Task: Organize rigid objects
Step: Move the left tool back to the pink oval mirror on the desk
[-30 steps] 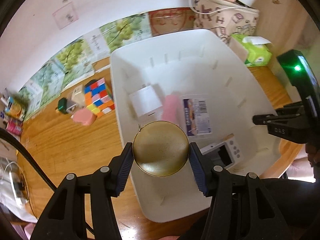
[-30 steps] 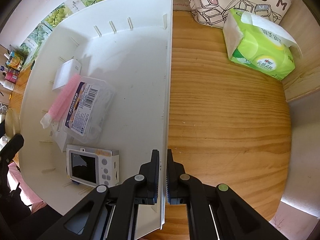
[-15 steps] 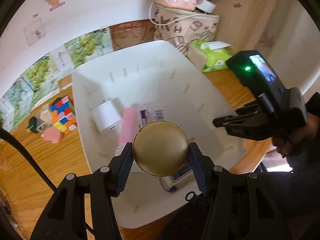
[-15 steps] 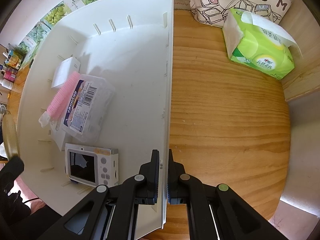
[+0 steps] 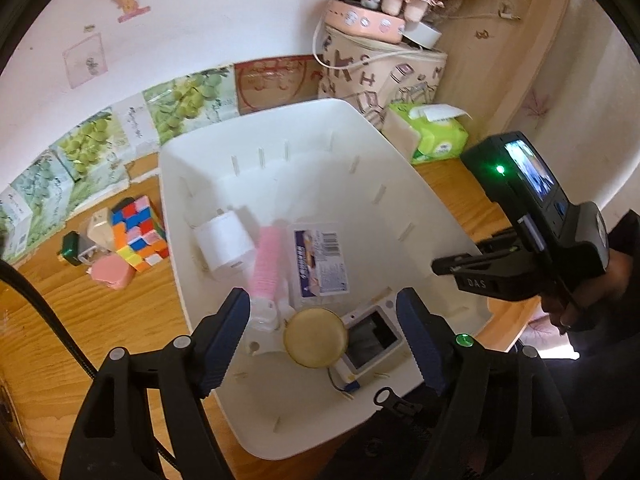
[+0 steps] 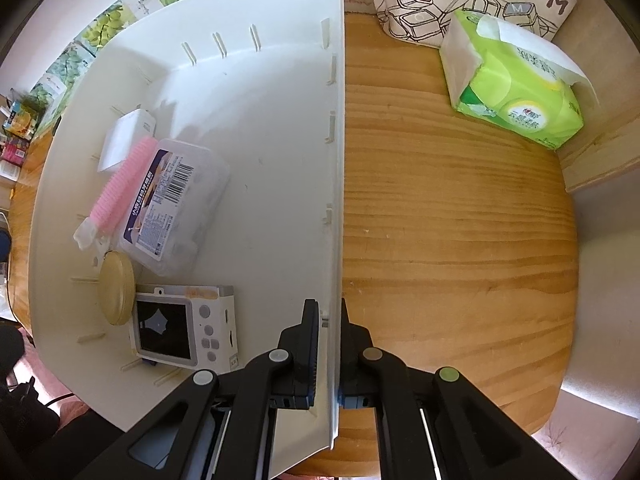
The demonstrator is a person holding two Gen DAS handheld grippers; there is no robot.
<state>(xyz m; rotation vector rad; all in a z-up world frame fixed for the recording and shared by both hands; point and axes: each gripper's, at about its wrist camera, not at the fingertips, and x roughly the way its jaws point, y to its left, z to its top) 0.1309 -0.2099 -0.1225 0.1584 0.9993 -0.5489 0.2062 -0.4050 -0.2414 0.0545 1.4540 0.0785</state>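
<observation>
Gold round tin [image 5: 315,337] gone from my left gripper [image 5: 323,332] — jaws just spread wide, nothing between pads; tin lies in white bin [image 5: 404,184], lower centre, beside camera [image 5: 372,338]. Right gripper [image 6: 329,322] pinches bin wall, lower centre — steadies it.

The white bin [image 6: 256,80] lies bare on its right half; the clear box [image 6: 176,204] and camera [image 6: 184,328] crowd its left.

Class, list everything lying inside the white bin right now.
Inside the white bin: a white charger, pink brush, clear labelled box, gold round case and white camera. Whatever lies beneath these is hidden.
</observation>
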